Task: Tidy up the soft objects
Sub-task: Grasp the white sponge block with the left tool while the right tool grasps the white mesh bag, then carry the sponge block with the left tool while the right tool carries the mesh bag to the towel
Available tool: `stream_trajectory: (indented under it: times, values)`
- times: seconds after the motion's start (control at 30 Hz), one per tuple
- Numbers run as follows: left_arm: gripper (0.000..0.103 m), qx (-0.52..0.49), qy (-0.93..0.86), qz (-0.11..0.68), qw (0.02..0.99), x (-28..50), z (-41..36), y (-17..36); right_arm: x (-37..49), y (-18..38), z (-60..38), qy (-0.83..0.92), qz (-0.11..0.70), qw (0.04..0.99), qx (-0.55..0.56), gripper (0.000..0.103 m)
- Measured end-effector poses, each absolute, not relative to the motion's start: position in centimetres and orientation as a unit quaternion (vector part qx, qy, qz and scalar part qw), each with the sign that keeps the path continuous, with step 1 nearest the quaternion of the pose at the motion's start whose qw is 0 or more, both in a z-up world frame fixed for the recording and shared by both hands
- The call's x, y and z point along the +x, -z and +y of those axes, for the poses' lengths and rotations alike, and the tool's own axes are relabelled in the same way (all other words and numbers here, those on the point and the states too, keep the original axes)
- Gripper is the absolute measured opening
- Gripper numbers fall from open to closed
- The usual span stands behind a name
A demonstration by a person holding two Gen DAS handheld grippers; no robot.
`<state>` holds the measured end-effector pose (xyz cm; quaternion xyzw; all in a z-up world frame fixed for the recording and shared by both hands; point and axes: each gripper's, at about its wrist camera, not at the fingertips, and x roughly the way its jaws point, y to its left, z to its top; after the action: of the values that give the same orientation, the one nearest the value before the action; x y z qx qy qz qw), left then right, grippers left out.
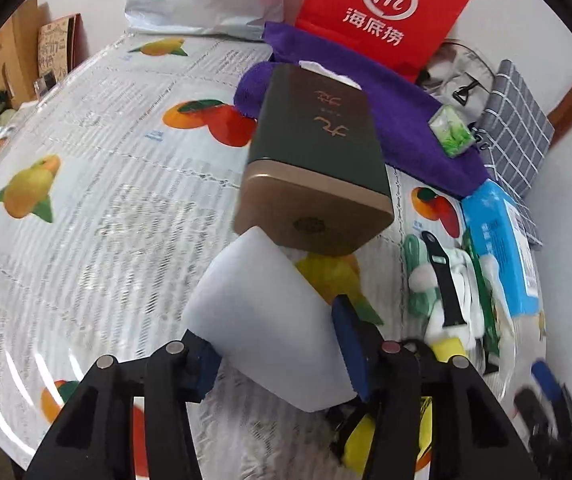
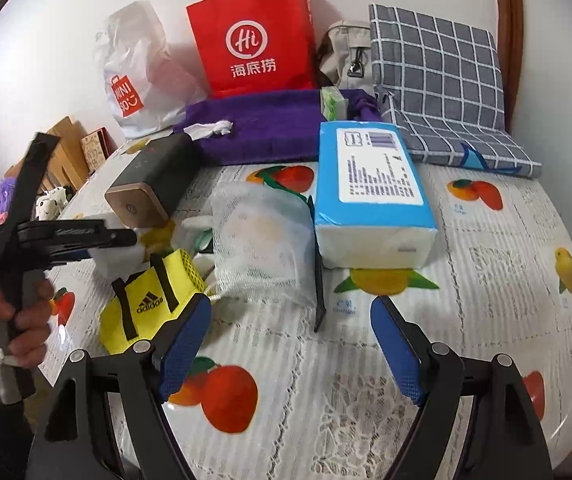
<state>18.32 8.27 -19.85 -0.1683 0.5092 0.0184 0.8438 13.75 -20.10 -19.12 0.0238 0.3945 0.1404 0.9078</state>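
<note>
In the left wrist view we see the white sponge block (image 1: pixel 262 312) sitting directly between the 2 blue pads of the left hand-held gripper (image 1: pixel 282 356), which is clamped on its lower end. The block's far edge meets the gold end of the dark tissue box (image 1: pixel 314 164), which lies on its side on the fruit-print desk (image 1: pixel 98 208).

From the right wrist view, the right hand-held gripper (image 2: pixel 290 344) is spread wide and holds nothing; its pads hang above the desk. Just beyond its left pad lies the yellow adidas bag (image 2: pixel 146 304), with the white mesh pouch (image 2: pixel 262 240) beside it and the blue tissue pack (image 2: pixel 370 196) further right. The purple towel (image 2: pixel 266 128) lies behind them, by the red paper bag (image 2: pixel 254 36).
</note>
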Motion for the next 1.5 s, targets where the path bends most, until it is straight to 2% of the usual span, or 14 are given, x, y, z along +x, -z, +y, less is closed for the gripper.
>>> stream_trajectory:
  times: [0.07,0.27,0.33,0.4,0.43,0.47,0.63,0.77,0.87,1.07,1.3,1.5]
  values:
    - [0.048,-0.166,-0.015,0.508,0.845,17.4,8.7,19.7,14.2,19.1,-19.8,-0.138,0.394,0.909,0.019,0.077]
    - [0.05,-0.182,-0.007,0.514,0.838,16.0,10.2,20.3,15.1,18.9,-18.2,-0.161,0.387,0.908,0.011,0.077]
    - [0.05,-0.193,0.001,0.514,0.836,15.7,10.5,20.5,15.6,19.3,-17.2,-0.162,0.387,0.908,-0.005,0.07]
    - [0.051,-0.194,0.003,0.514,0.836,15.5,10.4,20.5,16.2,19.8,-16.5,-0.16,0.391,0.906,-0.019,0.05]
    - [0.051,-0.194,0.006,0.514,0.835,15.5,10.4,20.6,16.7,20.2,-16.2,-0.157,0.398,0.904,-0.027,0.024]
    - [0.05,-0.194,0.007,0.518,0.833,15.4,10.3,20.7,16.9,20.4,-16.1,-0.157,0.403,0.901,-0.028,0.009]
    - [0.047,-0.181,0.015,0.517,0.837,15.1,9.6,20.7,15.9,18.6,-17.5,-0.189,0.375,0.907,0.029,0.007]
    - [0.034,-0.185,0.028,0.519,0.834,14.9,9.2,20.6,14.9,16.7,-19.0,-0.209,0.353,0.909,0.075,0.007]
    - [0.029,-0.176,0.024,0.518,0.837,14.6,9.1,20.3,13.9,15.8,-20.4,-0.203,0.349,0.91,0.091,0.007]
    - [0.028,-0.174,0.022,0.511,0.841,13.6,9.8,20.3,11.4,15.9,-24.4,-0.178,0.368,0.907,0.104,0.007]
    - [0.027,-0.164,0.039,0.494,0.853,12.7,8.9,19.1,10.0,19.6,-28.1,-0.101,0.404,0.905,0.092,0.007]
    - [0.027,-0.148,0.04,0.497,0.854,12.6,7.0,18.1,10.5,22.4,-28.6,-0.111,0.421,0.893,0.115,0.007]
